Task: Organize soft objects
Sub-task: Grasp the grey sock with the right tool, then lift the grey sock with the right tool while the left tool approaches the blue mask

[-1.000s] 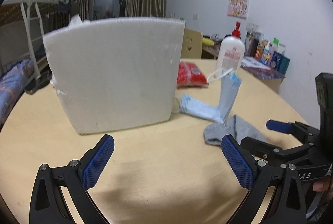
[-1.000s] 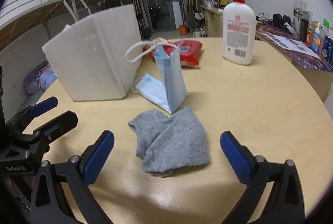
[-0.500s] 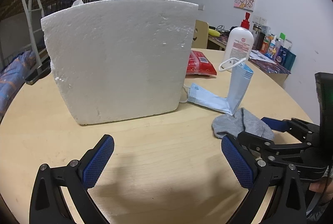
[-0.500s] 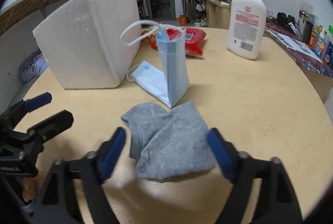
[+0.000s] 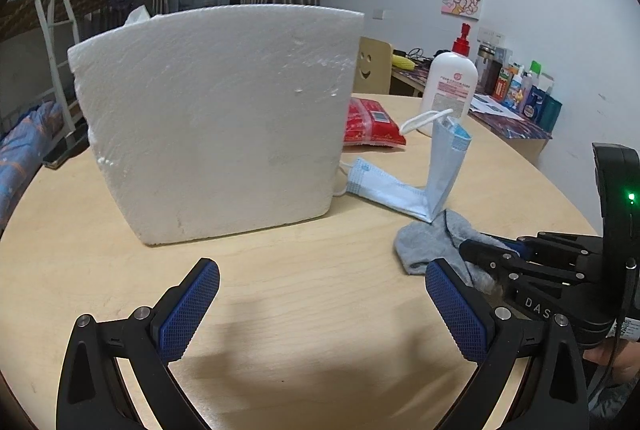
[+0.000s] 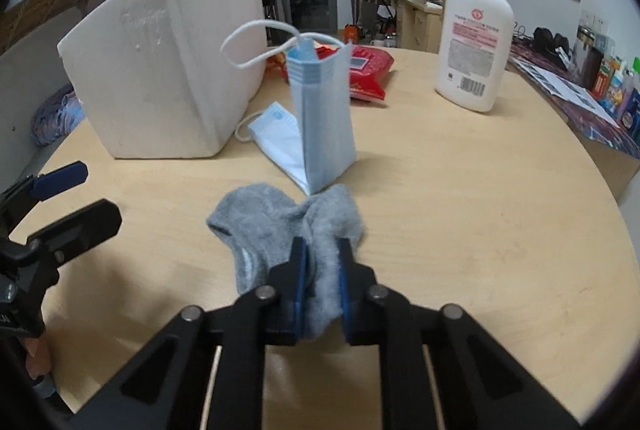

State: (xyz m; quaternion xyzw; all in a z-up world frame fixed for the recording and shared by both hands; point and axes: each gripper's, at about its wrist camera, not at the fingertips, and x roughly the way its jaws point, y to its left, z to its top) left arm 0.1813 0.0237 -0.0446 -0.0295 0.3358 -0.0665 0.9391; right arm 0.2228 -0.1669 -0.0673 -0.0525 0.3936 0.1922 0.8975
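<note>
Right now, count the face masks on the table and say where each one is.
2. One mask lies flat beside the foam box. The other mask stands upright, just behind the gray sock. The box could hide more.

The left gripper (image 5: 322, 304) hovers wide open over the wooden table (image 5: 280, 310). Far left stands a white foam box (image 5: 216, 118). At right, the right gripper (image 5: 490, 256) pinches a grey sock (image 5: 430, 244) beside a blue face mask (image 5: 424, 178).
</note>
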